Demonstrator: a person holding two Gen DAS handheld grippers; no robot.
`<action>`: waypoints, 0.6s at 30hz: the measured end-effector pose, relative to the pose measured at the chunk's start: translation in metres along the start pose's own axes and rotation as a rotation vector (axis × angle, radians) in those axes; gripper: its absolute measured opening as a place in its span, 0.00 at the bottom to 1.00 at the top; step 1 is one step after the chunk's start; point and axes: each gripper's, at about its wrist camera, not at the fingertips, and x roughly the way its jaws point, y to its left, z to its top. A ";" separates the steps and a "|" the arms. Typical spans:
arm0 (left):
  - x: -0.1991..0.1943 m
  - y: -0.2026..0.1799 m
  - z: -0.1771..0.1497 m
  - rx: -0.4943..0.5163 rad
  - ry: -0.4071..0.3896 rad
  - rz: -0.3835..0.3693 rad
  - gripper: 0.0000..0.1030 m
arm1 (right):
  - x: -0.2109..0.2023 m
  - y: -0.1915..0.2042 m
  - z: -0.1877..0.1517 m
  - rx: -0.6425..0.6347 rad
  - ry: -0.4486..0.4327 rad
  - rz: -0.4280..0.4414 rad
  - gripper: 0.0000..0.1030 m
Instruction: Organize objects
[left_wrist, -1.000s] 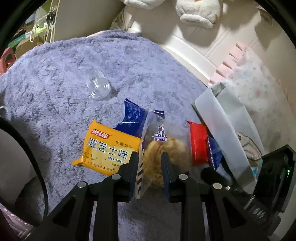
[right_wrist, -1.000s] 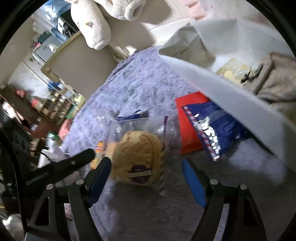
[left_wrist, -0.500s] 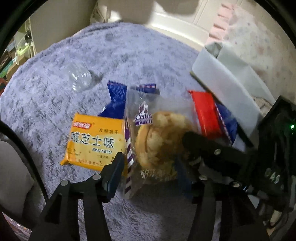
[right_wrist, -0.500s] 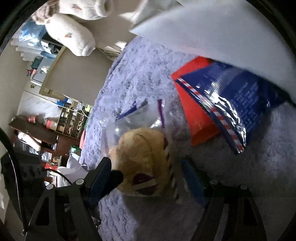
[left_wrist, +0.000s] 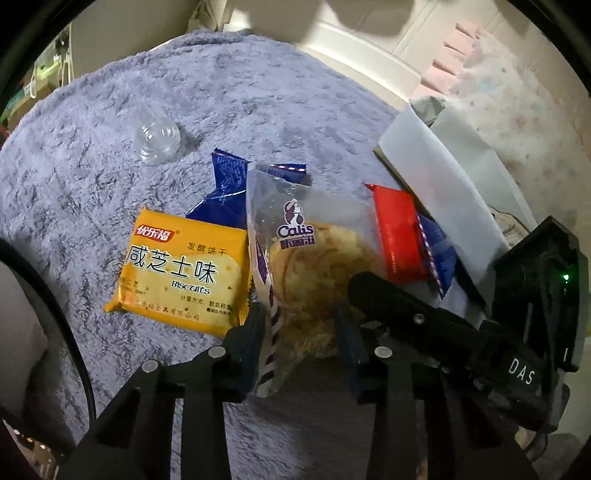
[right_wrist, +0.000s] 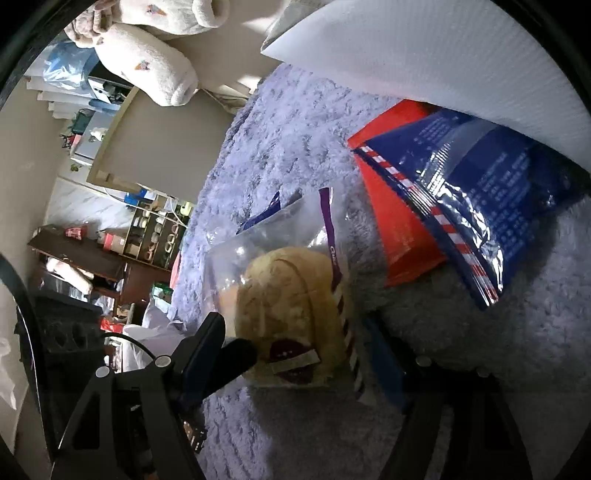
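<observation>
Clear plastic wraps the bread packet (left_wrist: 314, 258), the one printed "Calis", and a round golden bun fills most of it. It lies on the grey shaggy rug (left_wrist: 258, 92), with your yellow biscuit pack (left_wrist: 181, 273) touching it on one side and a red packet (left_wrist: 400, 236) on the other. A blue foil packet (left_wrist: 225, 184) pokes out from behind the bread, and another blue packet (right_wrist: 480, 206) overlaps the red one beneath the edge of the white bag (right_wrist: 443, 55). What that bag holds is not visible from here. A small clear bottle (left_wrist: 157, 138) rests apart, farther up the rug.

Your left gripper (left_wrist: 301, 332) has the near end of the bread packet between its fingers, and its jaws are closing; the pads stand just beside the wrapper, and you cannot tell from this view that they press it. Your right gripper (right_wrist: 295, 354) straddles the same packet from the other side, jaws wide and easing inward, with one finger crossing in front of the left gripper's blue pad.

A second ago the left jaws were pinched tightly on the wrapper; they sprang wide and are now coming back in. The right gripper, then well short of the packet, has dropped down around it.
</observation>
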 end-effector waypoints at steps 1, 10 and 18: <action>-0.002 -0.002 0.000 0.008 -0.004 0.005 0.36 | -0.001 0.001 -0.001 -0.002 0.002 0.006 0.70; -0.052 -0.026 0.000 0.041 -0.175 -0.048 0.35 | -0.039 0.029 -0.007 0.016 -0.085 0.078 0.70; -0.101 -0.073 0.000 0.101 -0.449 -0.189 0.33 | -0.114 0.075 -0.023 -0.072 -0.415 0.106 0.70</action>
